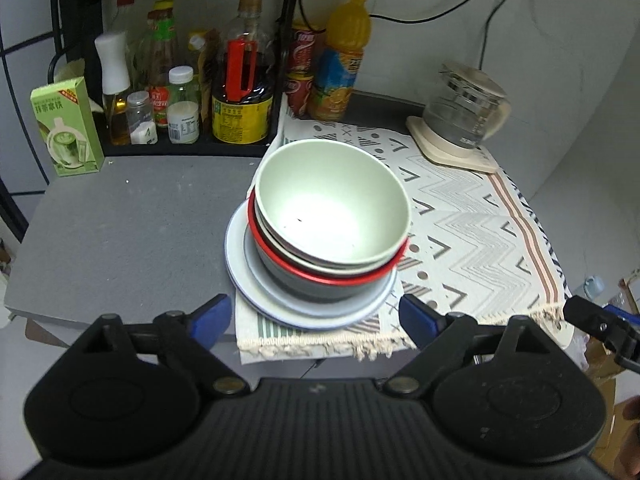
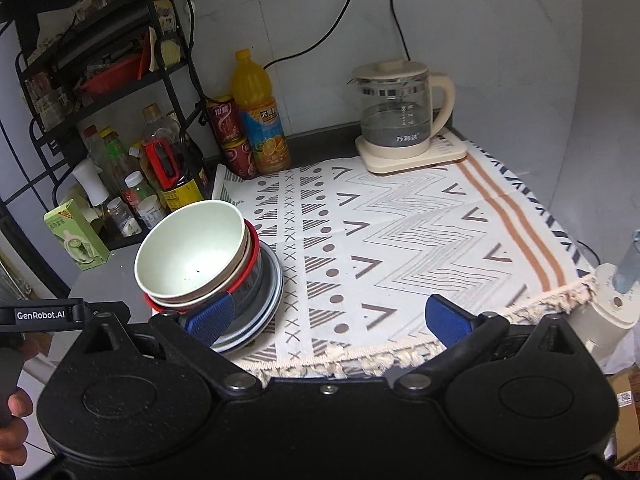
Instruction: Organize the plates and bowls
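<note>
Bowls and plates sit in one stack, and what a leaning stack it is! The pale green bowl (image 1: 332,200) rides on top, nested in a red-rimmed bowl (image 1: 328,270), all of it resting on the white plates (image 1: 256,280) at the left edge of the patterned cloth (image 1: 472,216), right where cloth meets bare grey bench (image 1: 120,232).

The left gripper (image 1: 316,318) hangs directly in front of that stack, jaws spread wide and holding nothing, the plates' near rim lying between its two blue pads (image 1: 212,318). Straight ahead, dead centre: this looks like the nearer and better-lined hand for any lift.

The right gripper (image 2: 332,318) is also wide open and empty, but it faces the open middle of the cloth; the stack lies off to its left, with the left pad (image 2: 212,318) overlapping the plate rim in view. Whether it touches, I cannot tell.

From the right wrist the stack tilts visibly toward the bench's left side, so I'd judge a careless nudge could slide the bowls.

Around it: a black rack of sauce bottles (image 1: 244,80) behind, a green carton (image 1: 66,126) on the bench, an orange juice bottle (image 2: 258,114) with red cans (image 2: 226,122) by the wall, and a glass kettle (image 2: 400,114) at the cloth's far corner.
</note>
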Demonstrator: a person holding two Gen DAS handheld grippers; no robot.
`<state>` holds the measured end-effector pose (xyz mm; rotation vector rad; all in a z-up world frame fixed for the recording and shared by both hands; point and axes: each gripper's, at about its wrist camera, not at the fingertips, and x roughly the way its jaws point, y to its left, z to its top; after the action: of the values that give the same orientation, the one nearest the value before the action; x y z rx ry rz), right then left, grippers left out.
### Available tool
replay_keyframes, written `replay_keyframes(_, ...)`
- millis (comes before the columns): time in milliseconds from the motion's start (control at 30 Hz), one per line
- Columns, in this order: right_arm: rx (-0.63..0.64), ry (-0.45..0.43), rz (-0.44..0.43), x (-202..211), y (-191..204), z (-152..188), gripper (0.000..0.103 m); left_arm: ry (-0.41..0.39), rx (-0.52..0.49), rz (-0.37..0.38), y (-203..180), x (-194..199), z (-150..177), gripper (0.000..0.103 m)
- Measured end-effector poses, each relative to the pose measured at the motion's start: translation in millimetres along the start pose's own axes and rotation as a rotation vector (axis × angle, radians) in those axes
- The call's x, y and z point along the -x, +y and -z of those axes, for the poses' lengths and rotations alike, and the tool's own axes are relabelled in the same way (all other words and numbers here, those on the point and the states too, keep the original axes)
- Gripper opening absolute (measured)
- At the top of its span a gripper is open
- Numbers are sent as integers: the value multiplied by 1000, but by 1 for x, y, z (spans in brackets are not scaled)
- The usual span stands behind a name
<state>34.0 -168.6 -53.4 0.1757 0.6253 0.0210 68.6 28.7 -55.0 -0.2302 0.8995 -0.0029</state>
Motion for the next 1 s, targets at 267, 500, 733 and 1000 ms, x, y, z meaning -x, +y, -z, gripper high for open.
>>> replay_keyframes(267,3,-24,26,31,1,16,103,-31,-46,2,-7,27,20,103)
replay_keyframes(500,18,-43,32,52,8,27,103,-64,-70,6,-4,50,31,103)
replay_keyframes(733,40,-49,36,66,17,33,103,-89,-83,9,4,67,37,103)
replay_keyframes(1000,50,-41,33,76,27,39,103,-100,-94,-11,12,78,43,103)
